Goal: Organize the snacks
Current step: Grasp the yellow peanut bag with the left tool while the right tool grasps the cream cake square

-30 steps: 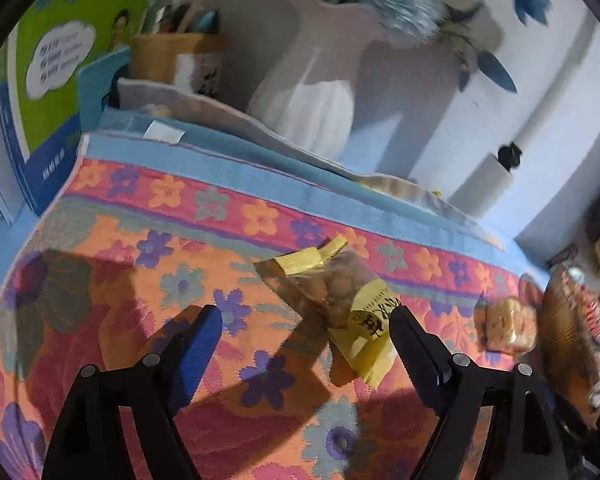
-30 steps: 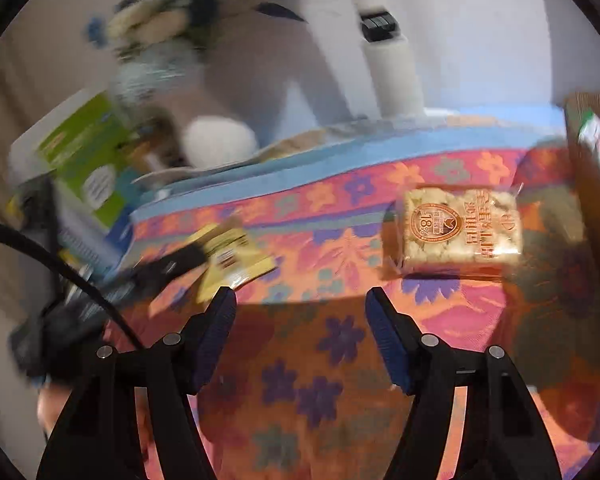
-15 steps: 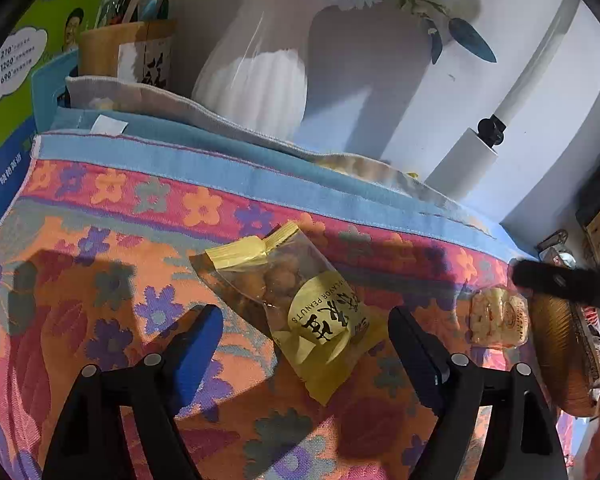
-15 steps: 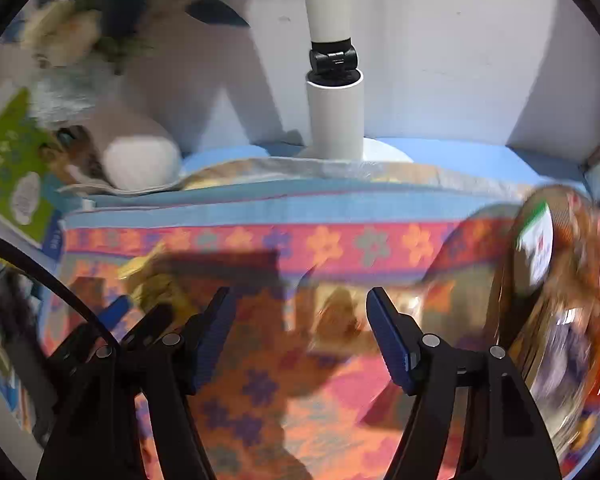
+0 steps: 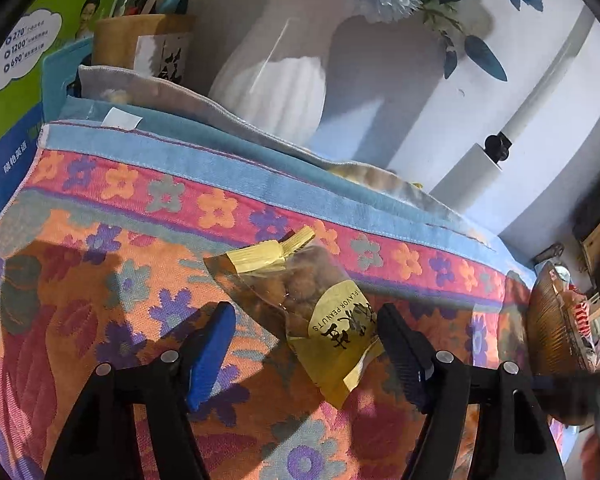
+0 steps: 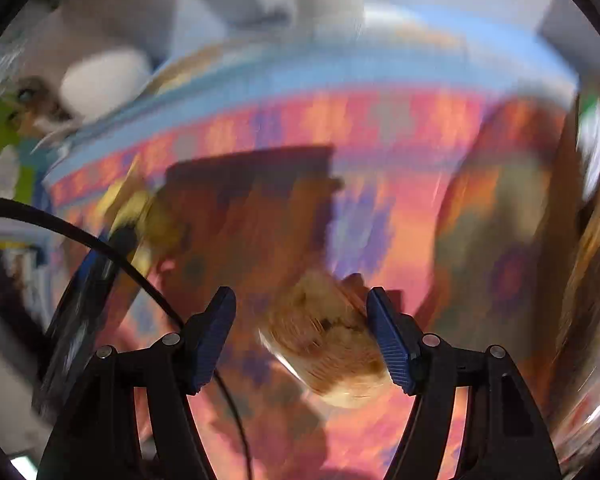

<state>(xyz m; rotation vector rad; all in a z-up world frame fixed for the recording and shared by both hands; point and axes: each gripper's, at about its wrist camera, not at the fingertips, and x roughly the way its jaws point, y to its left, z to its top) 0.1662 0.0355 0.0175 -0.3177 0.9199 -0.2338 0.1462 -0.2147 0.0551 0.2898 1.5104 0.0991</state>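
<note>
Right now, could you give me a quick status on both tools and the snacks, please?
Left tool open, jaws just closing around peanut packet. Right tool open over blurred biscuit pack, contact unclear. Snack basket far right; nothing in the way.

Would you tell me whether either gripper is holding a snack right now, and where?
Nothing is held: the peanut packet and biscuit pack lie between open fingers.

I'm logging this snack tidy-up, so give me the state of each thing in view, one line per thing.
Left gripper: open, jaws just been closing around the peanut bag.
Peanut bag: sealed, lying flat on the floral cloth.
Right gripper: open, over a blurred biscuit pack.
Wicker basket: already holding packets.
White vase: upright, holding flowers.
</note>
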